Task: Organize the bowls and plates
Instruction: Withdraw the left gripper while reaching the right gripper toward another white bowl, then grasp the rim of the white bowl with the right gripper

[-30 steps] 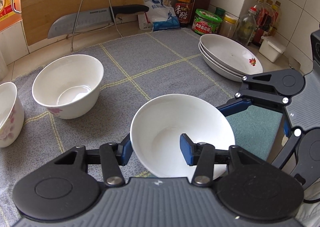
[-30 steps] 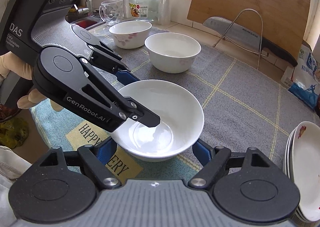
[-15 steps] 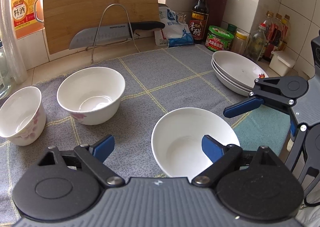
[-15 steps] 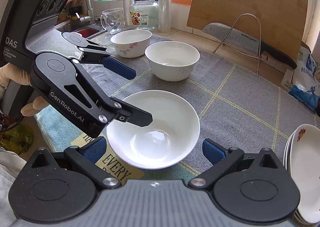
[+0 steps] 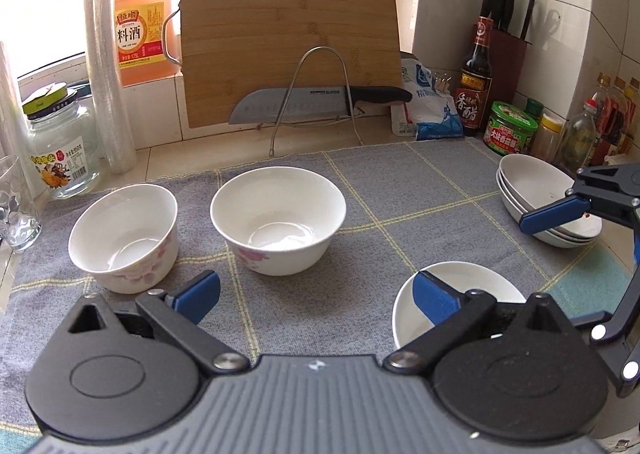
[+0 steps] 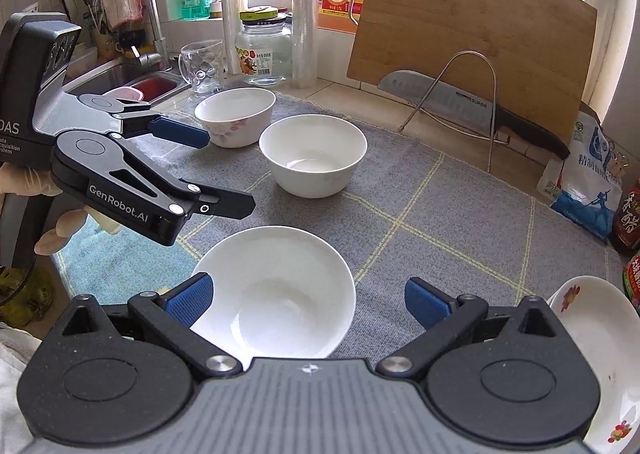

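Far left on my bench (image 6: 332, 87), past the grey checked cloth (image 5: 420, 189), the sink (image 6: 132, 77) sits under a tap draped with a rag. Next come a glass mug (image 6: 202, 65), a lidded jar (image 5: 60, 145) and a jug of orange cooking wine (image 5: 142, 13).

On the cloth, the floral bowl (image 5: 124, 238) stands upright at the left, with the second white bowl (image 5: 278, 219) just beside it, the two near each other but apart.

My left gripper (image 5: 316, 296) hovers over the cloth with its jaws opening wide; nothing sits between them, and its right blue pad overlaps the rim of the shallow white bowl (image 6: 276, 292) only in the camera's line. From the other camera that gripper hangs up and to the left of this bowl, clear of it, with my gloved hand (image 6: 60, 221) behind it.

The shallow bowl rests upright on the cloth near the front edge. My right gripper (image 6: 306, 300) is spread fully open above it; the left pad is near the rim, and I cannot tell whether it touches.

Behind, a bamboo cutting board (image 5: 288, 37) leans on the wall, with a knife (image 5: 320, 101) lying across a wire rack (image 5: 316, 93).

At the right, the stack of plates (image 5: 536, 201) sits on the cloth's edge, with sauce bottles (image 5: 476, 81) and jars behind.
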`<action>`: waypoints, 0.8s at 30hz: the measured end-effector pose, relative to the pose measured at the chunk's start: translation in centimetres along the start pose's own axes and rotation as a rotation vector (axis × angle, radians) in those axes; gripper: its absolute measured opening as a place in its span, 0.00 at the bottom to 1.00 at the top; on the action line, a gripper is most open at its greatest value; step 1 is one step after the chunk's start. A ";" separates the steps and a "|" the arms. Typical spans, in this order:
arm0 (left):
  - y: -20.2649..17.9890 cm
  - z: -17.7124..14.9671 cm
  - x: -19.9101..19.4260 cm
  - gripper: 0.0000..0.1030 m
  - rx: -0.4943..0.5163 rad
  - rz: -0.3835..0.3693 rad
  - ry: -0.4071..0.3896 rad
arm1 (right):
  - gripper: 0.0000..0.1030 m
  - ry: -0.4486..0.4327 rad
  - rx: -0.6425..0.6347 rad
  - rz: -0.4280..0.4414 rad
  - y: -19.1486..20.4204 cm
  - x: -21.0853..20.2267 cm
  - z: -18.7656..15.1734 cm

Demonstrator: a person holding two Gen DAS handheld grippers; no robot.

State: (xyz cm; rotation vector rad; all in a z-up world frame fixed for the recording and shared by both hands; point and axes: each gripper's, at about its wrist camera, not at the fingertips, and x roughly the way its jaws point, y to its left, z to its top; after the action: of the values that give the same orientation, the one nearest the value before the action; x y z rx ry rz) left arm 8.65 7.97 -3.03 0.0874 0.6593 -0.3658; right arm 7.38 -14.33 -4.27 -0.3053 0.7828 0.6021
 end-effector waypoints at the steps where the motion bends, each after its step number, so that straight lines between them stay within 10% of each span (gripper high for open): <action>1: 0.2 0.0 0.1 0.99 -0.002 0.009 0.002 | 1.00 0.001 -0.004 -0.007 -0.2 0.1 0.2; 24: 2.0 -0.3 5.7 0.99 0.048 0.063 0.005 | 1.00 0.084 0.014 0.077 -3.9 7.0 8.4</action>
State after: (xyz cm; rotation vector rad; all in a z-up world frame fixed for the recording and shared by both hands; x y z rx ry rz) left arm 13.36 8.18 -6.82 0.1547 0.6518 -0.3205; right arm 18.39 -10.79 -3.57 -0.2898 0.8824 0.6593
